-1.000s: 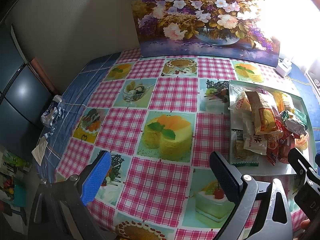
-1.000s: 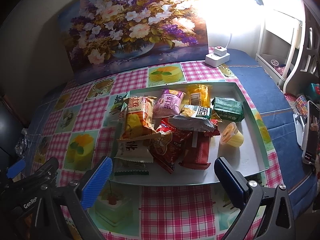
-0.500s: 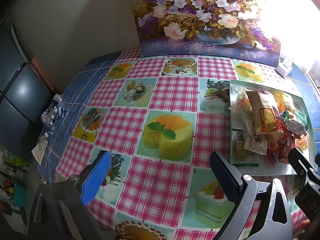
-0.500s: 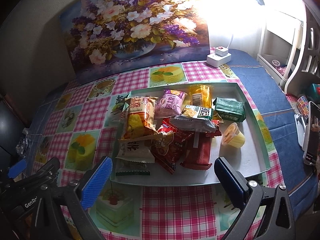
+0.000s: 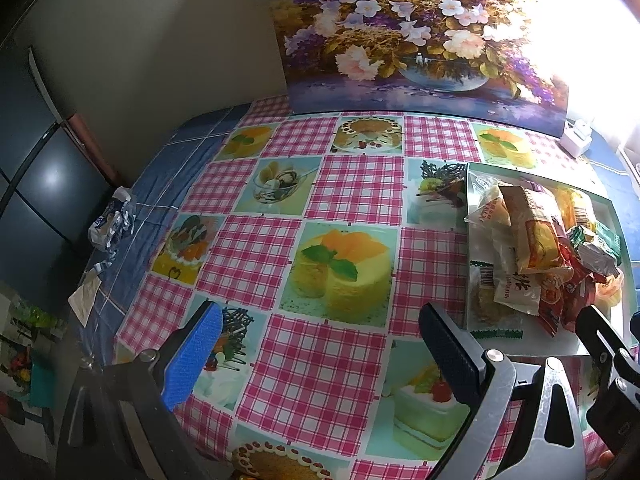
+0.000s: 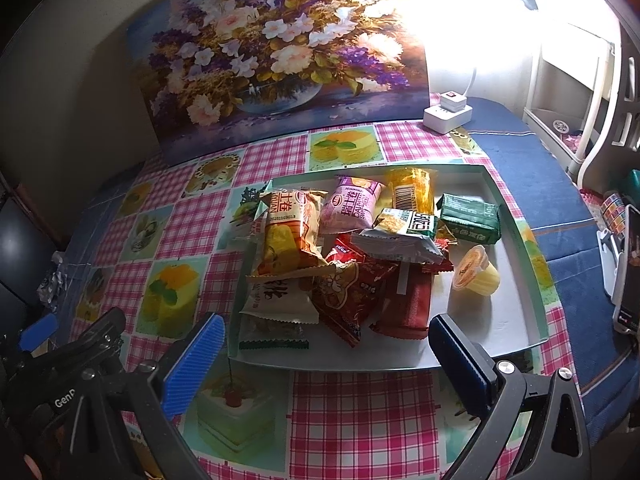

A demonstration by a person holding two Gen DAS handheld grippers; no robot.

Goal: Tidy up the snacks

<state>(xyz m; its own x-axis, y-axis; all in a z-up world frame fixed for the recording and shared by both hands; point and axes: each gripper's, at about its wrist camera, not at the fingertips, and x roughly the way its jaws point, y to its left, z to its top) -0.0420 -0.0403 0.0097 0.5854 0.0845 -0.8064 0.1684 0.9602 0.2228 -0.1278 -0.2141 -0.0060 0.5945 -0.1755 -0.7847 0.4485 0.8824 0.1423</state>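
Right wrist: colourful snack packets [image 6: 344, 256], heaped, tray [image 6: 516, 332]

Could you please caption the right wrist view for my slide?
Open right gripper facing a tray piled with snack packets.

**Snacks piled in a tray, right gripper spread wide**

The right gripper [image 6: 324, 346] hangs above the near edge of a shallow tray [image 6: 516, 332], jaws wide apart and empty. Wrapped snacks [image 6: 344, 256] lie heaped in the tray's left half; a green pack [image 6: 470, 218] and a jelly cup [image 6: 476, 270] sit to the right. A flower painting [image 6: 280, 52] stands behind on the checked tablecloth [image 6: 360, 408].
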